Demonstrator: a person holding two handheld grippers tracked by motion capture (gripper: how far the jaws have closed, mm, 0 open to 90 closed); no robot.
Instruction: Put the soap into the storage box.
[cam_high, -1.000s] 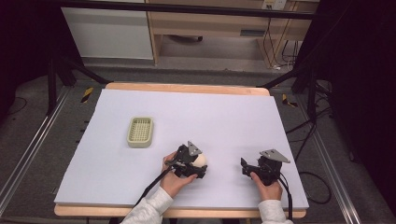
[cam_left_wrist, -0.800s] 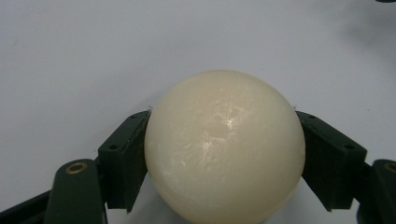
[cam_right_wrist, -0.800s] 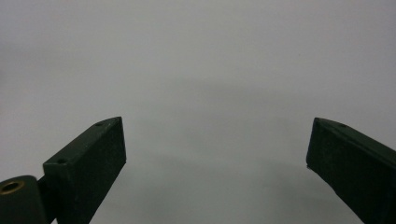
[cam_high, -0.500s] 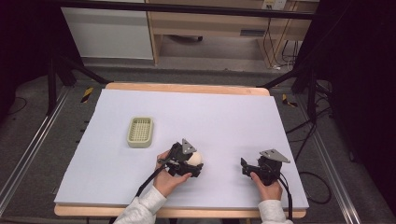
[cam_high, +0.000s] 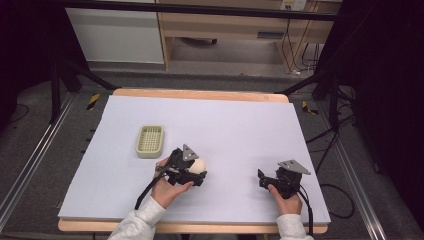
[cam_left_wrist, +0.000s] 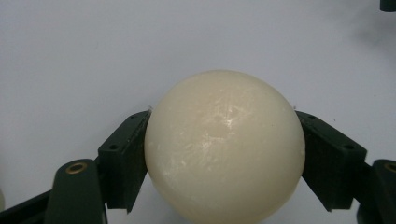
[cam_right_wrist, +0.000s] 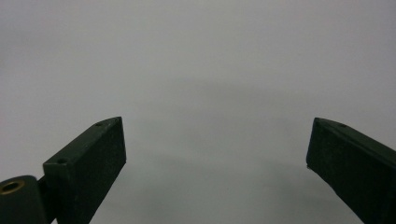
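Note:
A cream-coloured ball (cam_left_wrist: 224, 149) sits squeezed between both black jaws of my left gripper (cam_high: 197, 170), which is shut on it. In the high view the ball (cam_high: 199, 164) shows at the gripper's tip, near the front middle of the white table sheet (cam_high: 225, 125). A pale green slotted tray (cam_high: 150, 141) lies just to the left and behind this hand. My right gripper (cam_high: 261, 179) rests low at the front right, pointing left. Its jaws stand wide open over bare sheet (cam_right_wrist: 210, 93) with nothing between them.
The sheet covers a wooden tabletop whose edge (cam_high: 200, 94) shows at the back. Metal frame rails (cam_high: 30, 165) run along both sides. Cables trail from each gripper toward the front edge. Shelving and a white panel (cam_high: 115, 35) stand behind the table.
My left gripper has carried the ball a little to the left and upward, closer to the green tray. The right gripper has stayed where it was.

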